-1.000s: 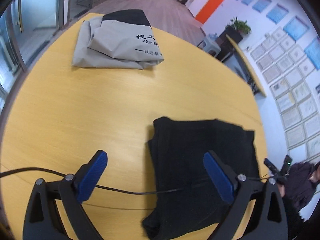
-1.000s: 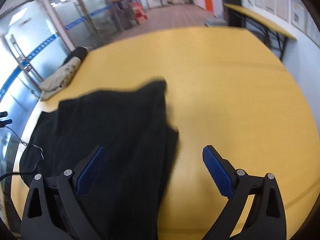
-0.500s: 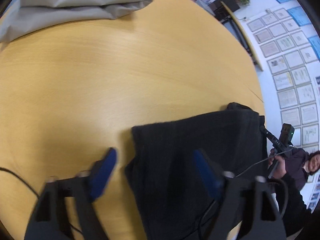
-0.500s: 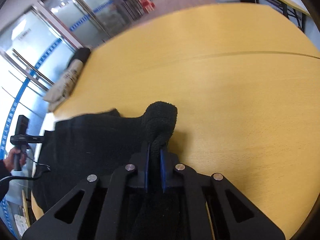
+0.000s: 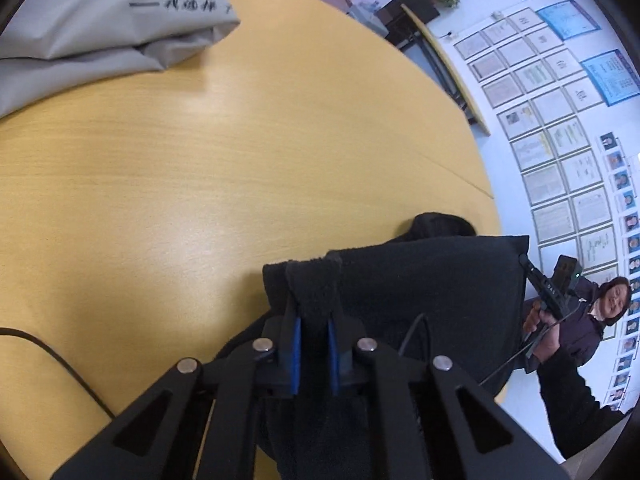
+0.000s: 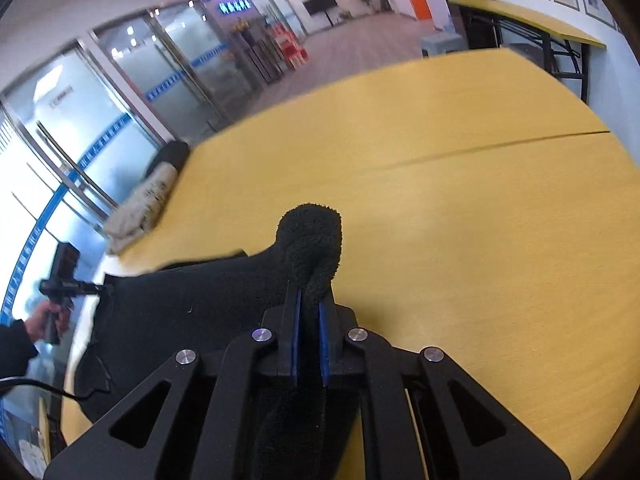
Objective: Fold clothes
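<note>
A black garment (image 5: pixel 420 292) lies on the yellow table (image 5: pixel 200 160), stretched between my two grippers. My left gripper (image 5: pixel 314 306) is closing its jaws on a pinched fold of the garment's near-left corner, and the blue pads press the cloth. In the right wrist view my right gripper (image 6: pixel 310 306) is shut on a bunched fold (image 6: pixel 312 240) of the black garment (image 6: pixel 180 312) at its opposite corner. The cloth between the corners hangs slightly off the table.
A folded grey garment (image 5: pixel 100 20) with black lettering sits at the table's far left; it also shows as a grey garment (image 6: pixel 144 208) by the glass wall. A black cable (image 5: pixel 52 356) crosses the near table. A person (image 5: pixel 580 320) stands at the right edge.
Both grippers went from wide open to closed on the black garment's corners, the right first. The left gripper dropped down and forward to the cloth, and the grey garment slid toward the frame's top.
</note>
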`<state>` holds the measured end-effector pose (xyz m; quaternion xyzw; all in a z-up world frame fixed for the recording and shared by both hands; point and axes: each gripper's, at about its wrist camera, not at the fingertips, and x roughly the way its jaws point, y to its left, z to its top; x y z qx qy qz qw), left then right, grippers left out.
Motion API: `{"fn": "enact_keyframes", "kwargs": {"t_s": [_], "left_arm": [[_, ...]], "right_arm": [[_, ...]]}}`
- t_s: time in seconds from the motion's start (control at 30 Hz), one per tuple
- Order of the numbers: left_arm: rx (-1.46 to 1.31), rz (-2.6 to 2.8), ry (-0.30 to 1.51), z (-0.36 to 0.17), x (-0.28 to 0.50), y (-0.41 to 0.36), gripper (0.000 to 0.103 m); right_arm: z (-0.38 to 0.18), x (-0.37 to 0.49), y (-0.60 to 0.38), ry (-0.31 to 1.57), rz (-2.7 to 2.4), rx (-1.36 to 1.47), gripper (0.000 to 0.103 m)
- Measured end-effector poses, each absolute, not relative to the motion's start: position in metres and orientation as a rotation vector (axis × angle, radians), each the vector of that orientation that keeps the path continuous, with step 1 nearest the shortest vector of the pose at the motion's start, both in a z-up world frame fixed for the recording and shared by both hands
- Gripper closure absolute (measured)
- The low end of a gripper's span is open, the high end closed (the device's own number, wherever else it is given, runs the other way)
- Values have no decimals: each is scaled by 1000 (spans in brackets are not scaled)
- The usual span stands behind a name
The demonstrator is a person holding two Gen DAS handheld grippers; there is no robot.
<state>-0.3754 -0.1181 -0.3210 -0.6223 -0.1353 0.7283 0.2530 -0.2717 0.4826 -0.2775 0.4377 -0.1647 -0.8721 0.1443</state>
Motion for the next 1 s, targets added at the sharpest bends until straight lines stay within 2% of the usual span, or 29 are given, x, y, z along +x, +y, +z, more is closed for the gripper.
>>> {"fn": "enact_keyframes", "kwargs": {"t_s": [0.07, 0.1, 0.13, 0.17, 0.2, 0.27, 0.33, 0.4, 0.43, 0.47, 0.57, 0.6, 0.63, 0.67, 0.73, 0.8, 0.9, 1.0], "left_arm": [[-1725, 1993, -309, -331, -378, -112, 79], [-1731, 2017, -285, -332, -377, -112, 70], [-1733, 2047, -270, -330, -375, -114, 55], [-1738, 2089, -251, -325, -372, -118, 47], [-1734, 2132, -246, -315, -366, -127, 39], [-1719, 2217, -241, -292, -354, -146, 38], [-1669, 2302, -258, -259, -331, -166, 38], [-1597, 2372, -271, -211, -299, -191, 38], [-1564, 2392, -268, -187, -287, -199, 38], [-1531, 2420, -256, -160, -272, -208, 38], [-1426, 2539, -149, -63, -211, -241, 32], [-1385, 2586, -114, -32, -187, -251, 22], [-1357, 2623, -78, -10, -164, -259, 5], [-1331, 2657, -41, 11, -143, -268, 1], [-1379, 2637, 69, 26, -123, -264, 0], [-1426, 2567, 218, 15, -108, -241, 0], [-1436, 2381, 404, -43, -108, -174, 0], [-1416, 2204, 554, -119, -118, -101, 5]], "right_arm": [[-299, -280, 479, -473, -2511, 1352, 92], [-308, -280, 481, -477, -2514, 1408, 80], [-314, -278, 483, -475, -2518, 1455, 68], [-314, -274, 483, -459, -2526, 1480, 44], [-314, -270, 483, -443, -2533, 1504, 39], [-295, -253, 483, -376, -2575, 1481, 36], [-266, -229, 484, -287, -2643, 1424, 27], [-233, -189, 480, -230, -2701, 1331, 10], [-218, -167, 477, -216, -2721, 1278, 7], [-203, -146, 473, -201, -2740, 1226, 4], [-177, -84, 453, -186, -2732, 1105, 4], [-174, -63, 457, -181, -2737, 1101, 4], [-175, -42, 467, -191, -2742, 1116, 4], [-177, -27, 473, -210, -2743, 1137, 4], [-190, -17, 471, -281, -2724, 1203, 4], [-204, -6, 477, -322, -2696, 1266, 3], [-226, 2, 466, -418, -2646, 1315, 4], [-257, 7, 444, -663, -2587, 1367, 4]]}}
